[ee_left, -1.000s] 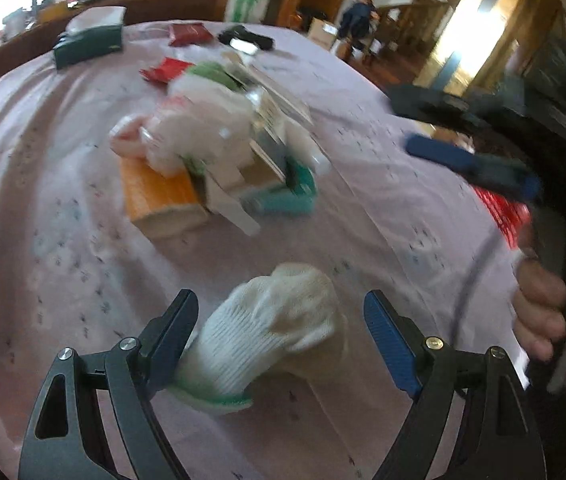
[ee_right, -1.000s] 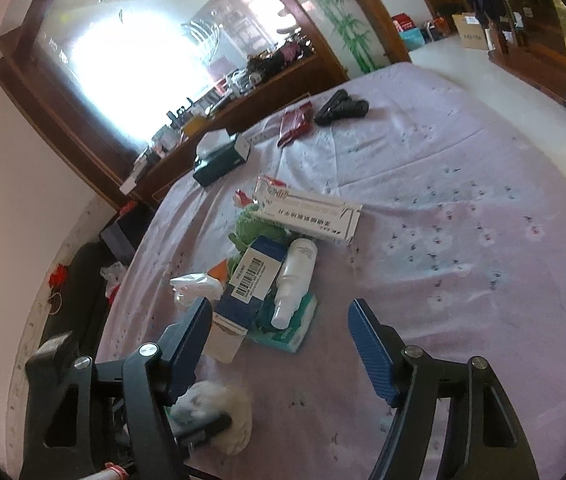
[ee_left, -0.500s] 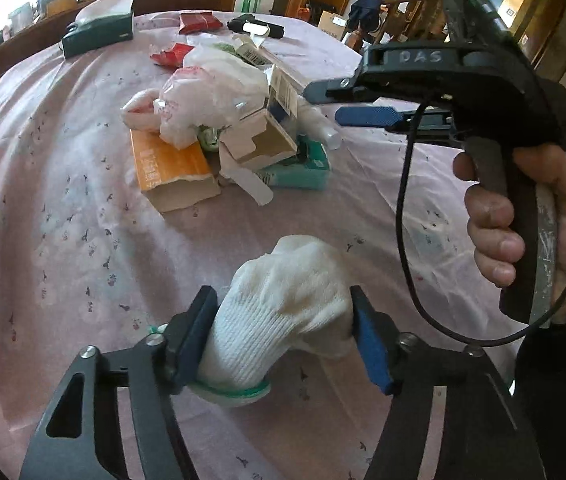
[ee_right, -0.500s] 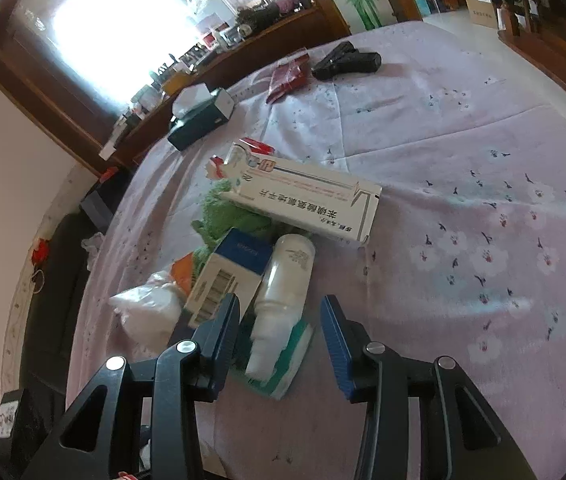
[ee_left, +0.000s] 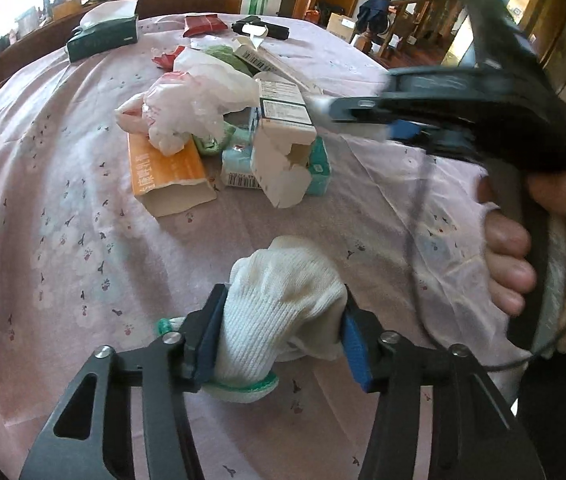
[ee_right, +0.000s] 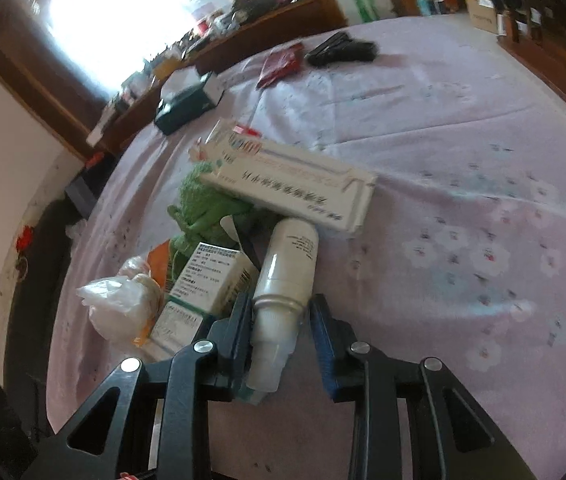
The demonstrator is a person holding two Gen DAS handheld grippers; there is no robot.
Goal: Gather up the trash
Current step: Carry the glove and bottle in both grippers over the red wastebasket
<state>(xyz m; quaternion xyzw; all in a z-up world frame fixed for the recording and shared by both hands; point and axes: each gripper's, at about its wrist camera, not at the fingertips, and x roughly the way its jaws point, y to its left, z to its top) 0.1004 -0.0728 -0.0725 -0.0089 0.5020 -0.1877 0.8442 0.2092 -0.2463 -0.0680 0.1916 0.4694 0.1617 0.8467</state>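
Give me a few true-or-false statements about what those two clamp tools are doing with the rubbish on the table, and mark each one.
1. The left gripper squeezes a white knitted glove. True.
2. The white spray bottle lies between the right gripper's fingers. True.
3. The orange box sits on top of the plastic bag. False: the bag lies partly over the box.
4. The tablecloth is plain green. False: it is pale purple with small flowers.

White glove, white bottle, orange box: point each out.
white glove (ee_left: pixel 283 300), left wrist view, knit back.
white bottle (ee_right: pixel 289 264), right wrist view, mid body.
orange box (ee_left: pixel 165 168), left wrist view, top face.
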